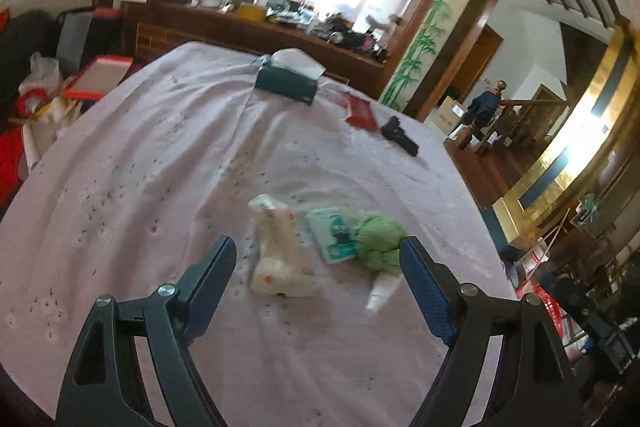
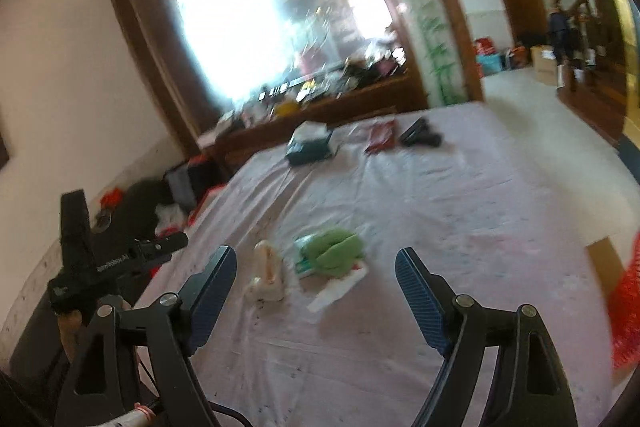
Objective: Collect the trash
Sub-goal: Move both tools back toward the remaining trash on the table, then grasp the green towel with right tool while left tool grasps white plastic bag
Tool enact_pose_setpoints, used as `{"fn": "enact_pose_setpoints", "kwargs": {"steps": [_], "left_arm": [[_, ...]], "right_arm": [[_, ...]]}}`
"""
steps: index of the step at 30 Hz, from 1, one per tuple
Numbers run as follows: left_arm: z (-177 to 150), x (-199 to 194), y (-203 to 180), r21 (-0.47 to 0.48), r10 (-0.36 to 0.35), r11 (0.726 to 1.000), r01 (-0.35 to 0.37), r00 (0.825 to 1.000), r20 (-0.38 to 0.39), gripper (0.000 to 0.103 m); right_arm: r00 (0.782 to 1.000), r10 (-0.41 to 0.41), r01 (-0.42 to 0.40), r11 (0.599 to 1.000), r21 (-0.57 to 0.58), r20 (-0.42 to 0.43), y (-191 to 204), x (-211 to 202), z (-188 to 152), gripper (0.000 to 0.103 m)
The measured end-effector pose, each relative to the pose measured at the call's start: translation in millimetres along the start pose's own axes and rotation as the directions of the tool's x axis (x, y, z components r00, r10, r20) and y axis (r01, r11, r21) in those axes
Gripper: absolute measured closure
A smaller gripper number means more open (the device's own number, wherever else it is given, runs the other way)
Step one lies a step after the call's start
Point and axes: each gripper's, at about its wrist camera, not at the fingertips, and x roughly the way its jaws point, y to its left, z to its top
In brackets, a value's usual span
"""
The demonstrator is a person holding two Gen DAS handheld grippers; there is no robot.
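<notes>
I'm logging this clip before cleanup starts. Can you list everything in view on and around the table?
tablecloth: one, pale pink, over the table
crumpled wrapper: one, white and orange, near edge
green wad: one, beside the wrapper
printed card: one, teal and white, partly under the wad
white scrap: one, below the wad
tissue box: one, dark green, far side
red packet: one, far side
black object: one, beside the packet
left gripper: open, empty
right gripper: open, empty

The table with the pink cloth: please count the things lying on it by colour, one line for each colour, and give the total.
Green: 3, crumpled wad, packet, tissue box
White: 2, wrapper, small tube
Red: 1, packet
Black: 1, object
Total: 7
</notes>
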Motion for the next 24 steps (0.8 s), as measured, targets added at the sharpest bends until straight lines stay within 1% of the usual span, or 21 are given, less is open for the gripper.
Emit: {"fn": "enact_pose_setpoints", "kwargs": {"steps": [2,5,6,7,9,12,14,16,18,19,20,22,24], "left_arm": [[-2.2,9.2,7.1,-0.004,0.008,1.0,-0.008,1.0,-0.017,0.021],[-5.0,23.6,8.1,0.009,0.015,1.0,-0.014,0.999,-0.043,0.021],[-5.4,27.0,10.5,0.012,0.019,1.0,-0.018,0.999,-0.05,0.021],[-5.0,31.0,10.6,0.015,0.021,1.0,-0.02,0.998,-0.059,0.021],[-7.0,36.2,10.2,0.017,0.017,1.0,-0.016,0.997,-0.077,0.021],[-7.5,44.9,11.4,0.024,0.019,1.0,-0.017,0.995,-0.098,0.021],[-7.7,48.2,12.3,0.029,0.024,0.999,-0.021,0.994,-0.104,0.021],[-8.1,51.9,13.4,0.031,0.03,0.999,-0.026,0.993,-0.114,0.021],[-8.1,54.9,14.0,0.032,0.032,0.999,-0.028,0.992,-0.121,0.021],[-8.3,56.8,14.4,0.033,0.036,0.999,-0.032,0.992,-0.125,0.021],[-8.5,58.2,14.6,0.034,0.037,0.999,-0.033,0.991,-0.128,0.021],[-8.6,62.7,15.0,0.038,0.032,0.999,-0.027,0.99,-0.137,0.021],[-8.1,69.4,15.8,0.035,0.032,0.999,-0.027,0.988,-0.154,0.021]], "right_arm": [[0.999,0.008,-0.008,1.0,-0.001,-0.042,1.3,26.8,1.9,0.018],[0.992,0.007,-0.005,1.0,0.011,-0.124,-4.9,71.9,4.2,0.018],[0.987,0.001,0.0,1.0,0.009,-0.16,-7.1,89.3,3.9,0.018],[0.981,-0.006,0.006,1.0,0.003,-0.193,-8.5,97.9,2.1,0.018],[0.972,-0.031,0.029,1.0,-0.01,-0.232,-13.2,118.7,0.5,0.018],[0.958,-0.043,0.04,0.999,-0.017,-0.283,-19.0,150.0,2.4,0.018],[0.952,-0.048,0.052,0.999,0.006,-0.301,-25.3,170.4,6.2,0.018],[0.946,-0.034,0.046,0.998,0.03,-0.323,-30.1,185.5,10.0,0.018],[0.939,-0.041,0.056,0.998,0.035,-0.341,-32.6,198.8,11.9,0.024],[0.933,-0.054,0.072,0.997,0.036,-0.355,-33.9,204.8,11.2,0.035],[0.931,-0.056,0.074,0.997,0.037,-0.361,-33.5,209.2,11.1,0.038],[0.932,-0.063,0.077,0.997,0.025,-0.358,-30.0,215.0,11.4,0.04],[0.933,-0.082,0.087,0.996,-0.002,-0.35,-24.9,213.6,11.0,0.048]]}}
